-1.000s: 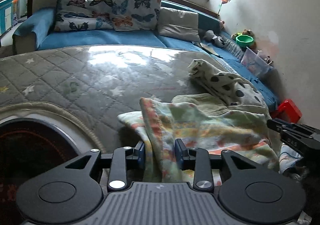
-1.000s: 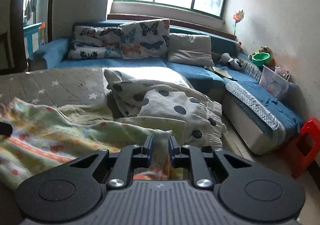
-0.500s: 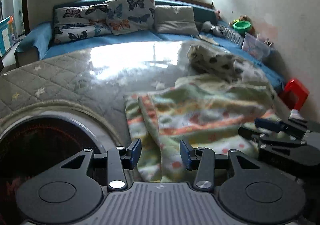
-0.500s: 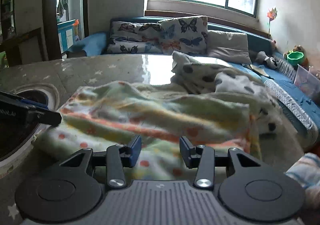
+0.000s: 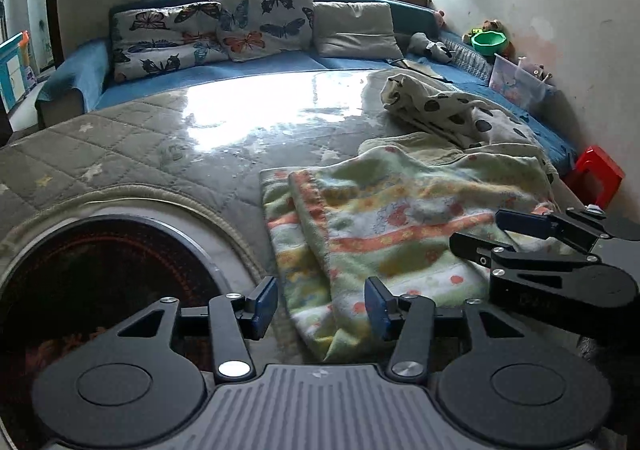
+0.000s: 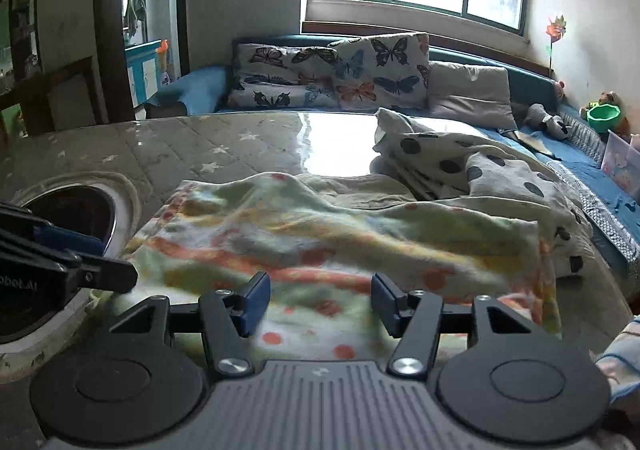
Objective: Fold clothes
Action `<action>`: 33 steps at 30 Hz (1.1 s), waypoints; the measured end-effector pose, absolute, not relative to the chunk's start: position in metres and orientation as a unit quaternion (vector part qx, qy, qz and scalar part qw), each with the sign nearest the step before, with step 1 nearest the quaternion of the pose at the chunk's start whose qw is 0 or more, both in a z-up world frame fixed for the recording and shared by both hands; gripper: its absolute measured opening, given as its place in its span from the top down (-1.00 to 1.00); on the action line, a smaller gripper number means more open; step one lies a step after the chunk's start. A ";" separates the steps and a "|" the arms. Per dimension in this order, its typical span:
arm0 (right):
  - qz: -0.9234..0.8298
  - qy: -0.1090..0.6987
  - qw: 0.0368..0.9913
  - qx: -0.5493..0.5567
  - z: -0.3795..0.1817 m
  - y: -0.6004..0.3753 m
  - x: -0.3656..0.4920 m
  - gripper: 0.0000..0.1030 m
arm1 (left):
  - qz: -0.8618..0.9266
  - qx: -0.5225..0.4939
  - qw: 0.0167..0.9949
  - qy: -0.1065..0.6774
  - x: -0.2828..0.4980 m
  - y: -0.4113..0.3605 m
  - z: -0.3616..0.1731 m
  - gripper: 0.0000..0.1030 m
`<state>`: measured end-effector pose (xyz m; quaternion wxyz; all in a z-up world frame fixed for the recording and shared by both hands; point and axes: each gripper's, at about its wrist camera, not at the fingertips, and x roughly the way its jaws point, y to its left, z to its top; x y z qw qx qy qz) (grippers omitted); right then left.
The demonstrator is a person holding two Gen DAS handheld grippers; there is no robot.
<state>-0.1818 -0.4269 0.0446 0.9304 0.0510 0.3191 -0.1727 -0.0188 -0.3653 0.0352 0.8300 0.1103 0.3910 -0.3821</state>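
Observation:
A pastel green, orange and yellow patterned cloth (image 5: 400, 218) lies folded over on the glass-topped table; it also shows in the right wrist view (image 6: 328, 242). My left gripper (image 5: 320, 308) is open and empty over the cloth's near left edge. My right gripper (image 6: 320, 300) is open and empty above the cloth's near edge; it shows from the side in the left wrist view (image 5: 504, 230). A cream garment with dark dots (image 6: 472, 166) lies crumpled behind the cloth, also in the left wrist view (image 5: 448, 110).
A round dark inset (image 5: 92, 290) sits in the table (image 5: 160, 138) at the near left. A blue sofa with butterfly cushions (image 5: 248, 22) runs behind. A red stool (image 5: 600, 174) stands at the right. A striped cloth (image 6: 620, 354) lies at the near right.
Both grippers let go of the patterned cloth and opened. The cloth dropped flat onto the table and both grippers drew back from it.

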 end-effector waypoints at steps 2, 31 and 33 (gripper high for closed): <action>-0.170 0.312 0.933 0.053 0.048 -0.422 -0.186 -0.28 | -0.377 0.115 0.832 0.391 -0.020 -0.359 0.038 -0.04; -0.018 0.291 0.956 0.026 0.058 -0.270 -0.189 -0.83 | -0.245 0.111 0.887 0.375 -0.038 -0.182 0.058 -0.35; -0.008 0.292 0.956 0.023 0.056 -0.259 -0.187 -0.88 | -0.235 0.104 0.889 0.378 -0.038 -0.167 0.055 -0.35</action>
